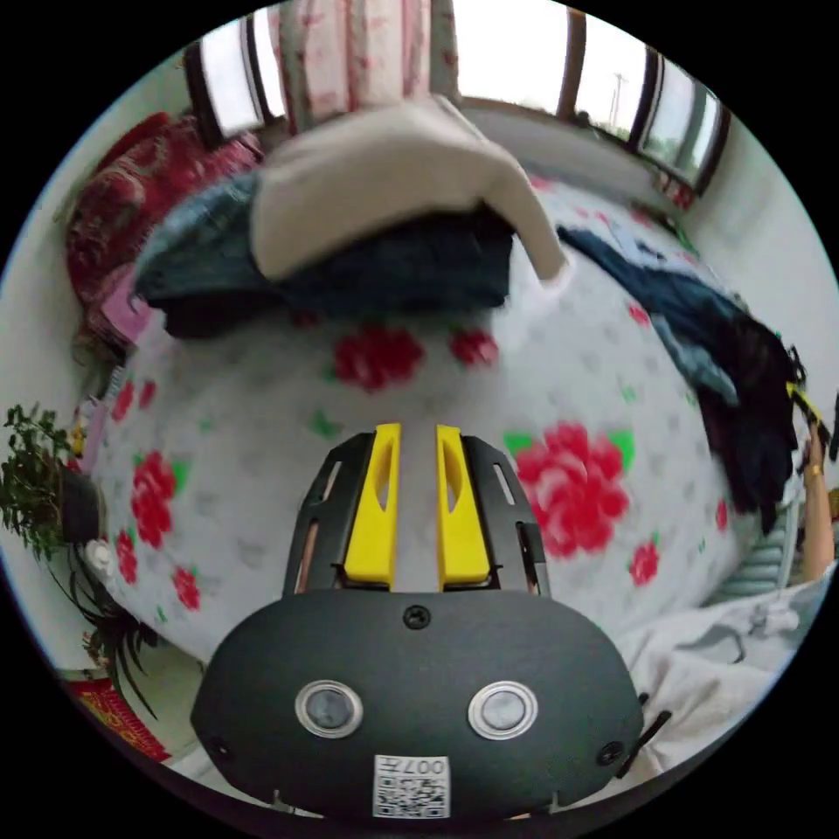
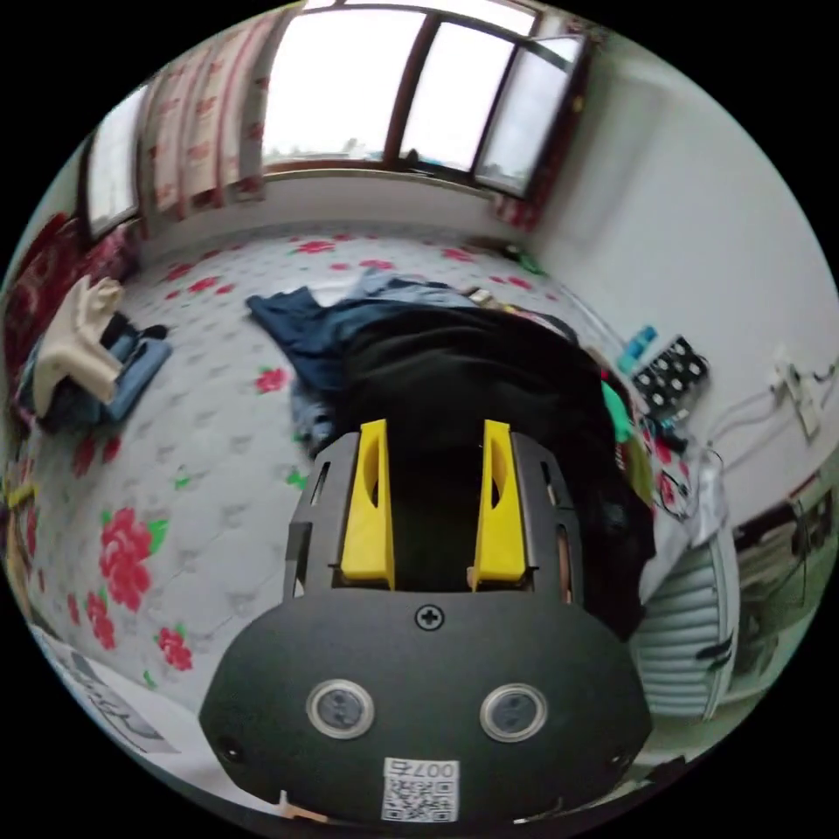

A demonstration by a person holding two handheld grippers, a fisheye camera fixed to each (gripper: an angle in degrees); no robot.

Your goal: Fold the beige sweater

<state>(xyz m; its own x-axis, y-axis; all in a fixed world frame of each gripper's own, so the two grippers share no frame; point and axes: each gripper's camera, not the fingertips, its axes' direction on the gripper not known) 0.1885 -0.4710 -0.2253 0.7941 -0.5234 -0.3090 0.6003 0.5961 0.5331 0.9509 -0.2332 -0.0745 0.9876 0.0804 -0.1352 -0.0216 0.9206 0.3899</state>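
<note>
Left gripper view: the beige sweater (image 1: 384, 175) sits folded on top of a stack of dark folded clothes (image 1: 350, 271) in the upper middle of the frame, one sleeve hanging down the right side of the stack toward the sheet. The stack rests on a white bedsheet with red flowers (image 1: 262, 411). The left gripper (image 1: 418, 437) hangs over bare sheet below the stack, yellow jaws slightly apart, nothing between them. A loose heap of dark clothes (image 1: 743, 384) lies at the right edge; a person's forearm shows at the far right beside it. A houseplant (image 1: 44, 489) is at the left edge, a curtain (image 1: 350, 52) and windows along the top.

Right gripper view: the sweater (image 2: 83, 336) is small at the left edge, draped on the same stack. The right gripper (image 2: 434, 433) is over the heap of dark clothes (image 2: 472, 384) at frame centre, jaws apart, gripping nothing. A window (image 2: 393, 87) fills the top, a white wall (image 2: 699, 218) the right.
</note>
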